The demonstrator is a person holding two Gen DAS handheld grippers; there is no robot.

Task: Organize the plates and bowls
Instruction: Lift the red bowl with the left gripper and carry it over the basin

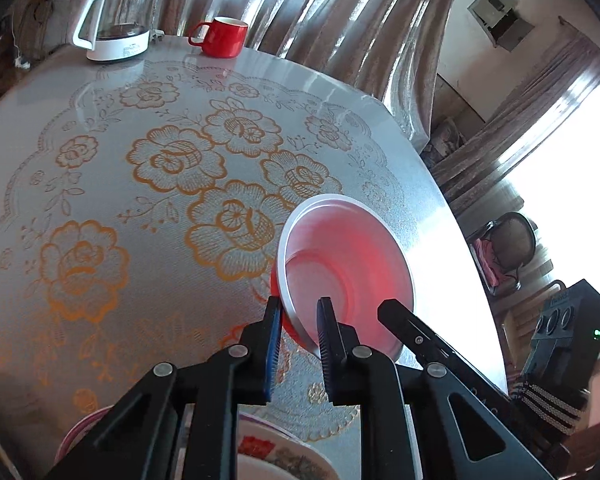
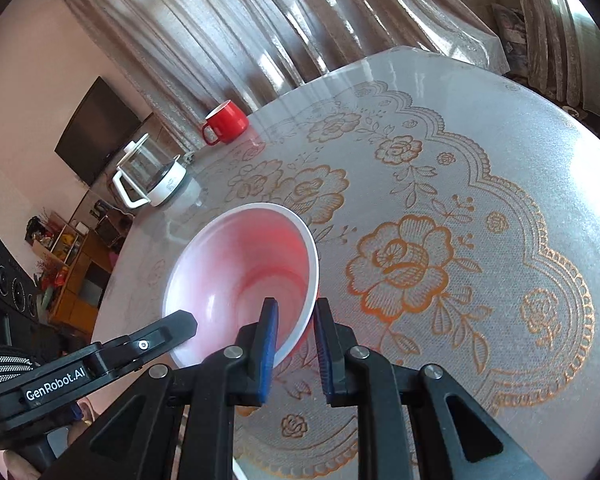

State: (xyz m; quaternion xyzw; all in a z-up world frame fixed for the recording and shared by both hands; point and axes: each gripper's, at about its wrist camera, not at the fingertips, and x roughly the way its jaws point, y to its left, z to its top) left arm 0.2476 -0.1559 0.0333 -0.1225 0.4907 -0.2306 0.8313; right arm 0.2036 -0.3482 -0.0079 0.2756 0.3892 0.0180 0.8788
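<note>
Curtains hung behind a round counter [image 1: 420, 184] covered w/ a clear sheet over a lace cloth w/ orange roses. At its far edge stood a glass kettle [image 1: 114, 20] on a white base and, just beside it, a red mug [image 1: 222, 38].

Both grippers gripped one bowl [image 1: 348, 264] — white inside w/ a pink-red glow, red outside — from opposite sides of its rim. It sat tilted near the counter's near edge; whether its base touched the cloth couldn't be told.

Left gripper [image 1: 300, 336]: jaws clamped on the bowl's rim, blue-padded finger outside the wall, the other finger inside. The right gripper's black finger showed at the bowl's opposite side in the left wrist view.

Right gripper [image 2: 296, 332]: jaws likewise pinched on the rim of the bowl [image 2: 236, 276], one finger inside, one outside. In the right wrist view the other gripper's finger, marked GenRobot.AI, reached the bowl's left edge, w/ a striped sleeve [image 2: 4, 368] behind it.

At the bottom of the left wrist view, partly hidden by the gripper body, lay a patterned plate [image 1: 284, 456] and the edge of a pink dish [image 1: 80, 428].

Background, right wrist view: a dark TV [image 2: 100, 128] on the wall, a black speaker [image 2: 8, 280], cluttered wooden shelves [image 2: 72, 264].
</note>
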